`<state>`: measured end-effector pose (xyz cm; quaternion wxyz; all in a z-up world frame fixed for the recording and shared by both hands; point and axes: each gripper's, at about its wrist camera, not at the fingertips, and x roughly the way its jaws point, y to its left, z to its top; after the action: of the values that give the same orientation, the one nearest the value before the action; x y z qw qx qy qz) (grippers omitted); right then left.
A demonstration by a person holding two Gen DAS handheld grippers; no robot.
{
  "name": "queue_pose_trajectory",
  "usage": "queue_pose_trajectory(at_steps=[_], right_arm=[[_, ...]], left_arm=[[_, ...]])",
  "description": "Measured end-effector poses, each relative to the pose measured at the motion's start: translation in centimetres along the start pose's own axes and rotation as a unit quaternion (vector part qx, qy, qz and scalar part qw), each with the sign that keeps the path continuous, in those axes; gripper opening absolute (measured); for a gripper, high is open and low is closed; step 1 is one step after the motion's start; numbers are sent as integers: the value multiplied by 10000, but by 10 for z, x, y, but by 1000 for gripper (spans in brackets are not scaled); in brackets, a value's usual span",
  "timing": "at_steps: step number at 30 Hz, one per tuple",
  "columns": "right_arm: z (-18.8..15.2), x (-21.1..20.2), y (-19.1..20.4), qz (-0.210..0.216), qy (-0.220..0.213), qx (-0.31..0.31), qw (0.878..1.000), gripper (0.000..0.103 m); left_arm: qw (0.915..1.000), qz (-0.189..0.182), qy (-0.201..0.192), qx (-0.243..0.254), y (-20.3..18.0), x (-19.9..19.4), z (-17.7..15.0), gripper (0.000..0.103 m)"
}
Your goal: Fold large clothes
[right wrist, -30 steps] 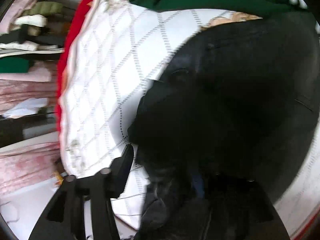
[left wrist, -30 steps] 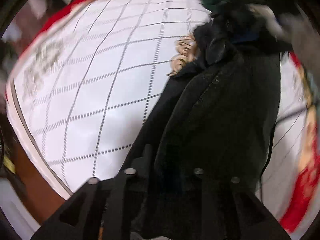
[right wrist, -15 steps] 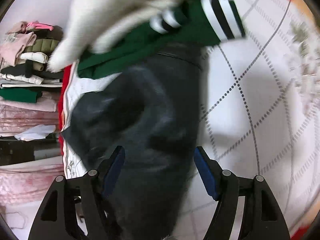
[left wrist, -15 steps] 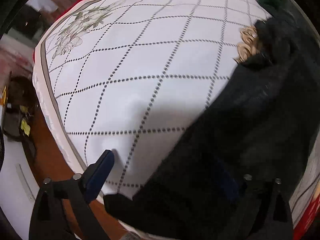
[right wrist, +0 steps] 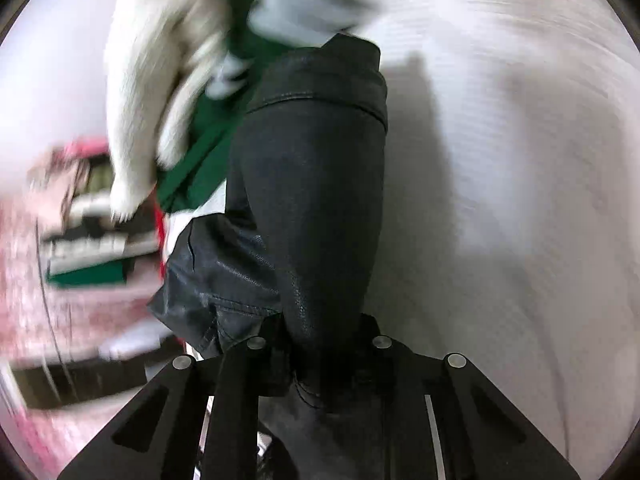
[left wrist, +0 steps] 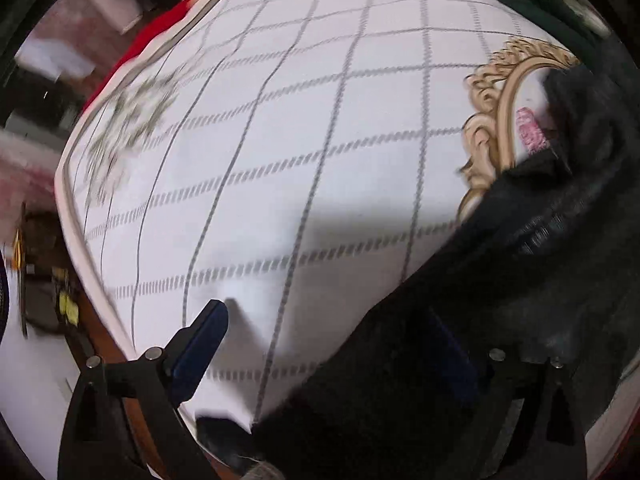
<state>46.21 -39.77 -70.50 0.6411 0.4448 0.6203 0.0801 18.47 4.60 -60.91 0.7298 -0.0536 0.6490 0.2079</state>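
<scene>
On quilted bed (left wrist: pixel 320 152), one black jacket (right wrist: pixel 312 184)

Even, fairly bright indoor light leaves a soft grey shadow on the quilt (left wrist: pixel 320 128) beside the black jacket (left wrist: pixel 520 280), while motion blur smears both views, worst at the right view's far left clothes (right wrist: pixel 168 92), and fisheye bending darkens every edge.

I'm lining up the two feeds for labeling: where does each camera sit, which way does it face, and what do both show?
Left wrist: on the left gripper, looking along its open fingers over the quilted bedspread; the black garment covers its right finger.
Right wrist: on the right gripper, shut on the black garment, facing blurred green clothing.
Shared: garment, bedspread, green clothing.
</scene>
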Motion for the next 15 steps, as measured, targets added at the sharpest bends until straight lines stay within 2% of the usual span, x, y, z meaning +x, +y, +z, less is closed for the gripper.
queue_pose_trajectory(at_steps=[3,6,7,9,11,15], right_arm=[[-42,-52,-54,-508,-87,626,9967,20],[-77,-80,-87,-1147,325,817,9895,24],[-81,-88,-91,-1244,384,813,9882,30],[-94,-108,-89,-1560,402,503,9857,32],[-101,-123,-79,-1865,268,59,9821,43],[-103,-141,-46,-2320,71,-706,9701,50]], left_arm=[[9988,103,-217,425,-11,-7,18,100],[9989,43,-119,460,-20,-19,34,100],[9990,-71,-165,416,-22,-31,36,100],[9987,-294,-191,378,-27,-49,33,100],[9980,-479,-202,355,-38,-68,23,100],[9963,-756,-225,336,-91,-97,9,100]])
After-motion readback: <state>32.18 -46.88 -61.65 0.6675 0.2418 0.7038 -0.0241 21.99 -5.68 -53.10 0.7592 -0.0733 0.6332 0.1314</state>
